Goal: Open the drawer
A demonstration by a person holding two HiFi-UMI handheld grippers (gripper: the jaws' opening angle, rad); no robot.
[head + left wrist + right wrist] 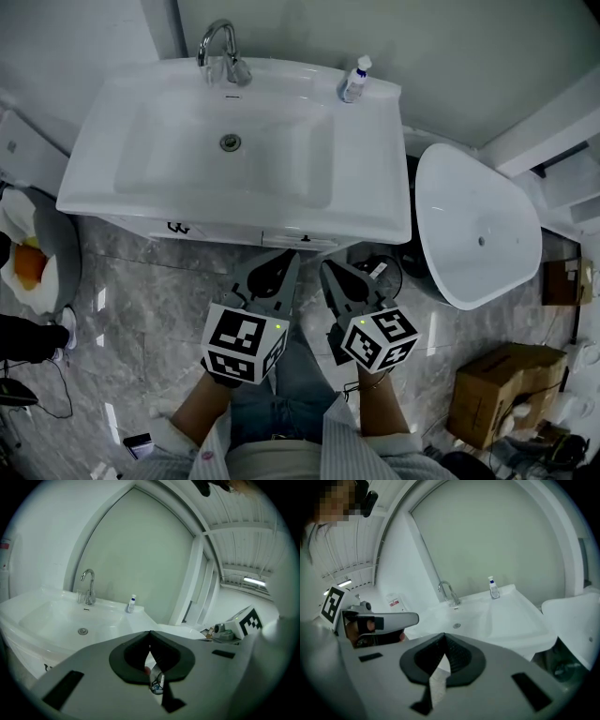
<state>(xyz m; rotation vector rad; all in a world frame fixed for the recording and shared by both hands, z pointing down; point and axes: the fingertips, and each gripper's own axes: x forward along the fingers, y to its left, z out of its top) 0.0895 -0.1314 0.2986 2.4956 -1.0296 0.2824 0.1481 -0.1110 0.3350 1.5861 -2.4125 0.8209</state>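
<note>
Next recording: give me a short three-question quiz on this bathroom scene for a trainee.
1. True or false: the left tool and right tool both have their jaws together, holding nothing.
2. On which corner of the sink does the small bottle stand? A front left; B back right; C front right.
3. What brown thing sits on the floor, lower right in the head view?
Key: 1 true; 2 B; 3 cardboard box.
</note>
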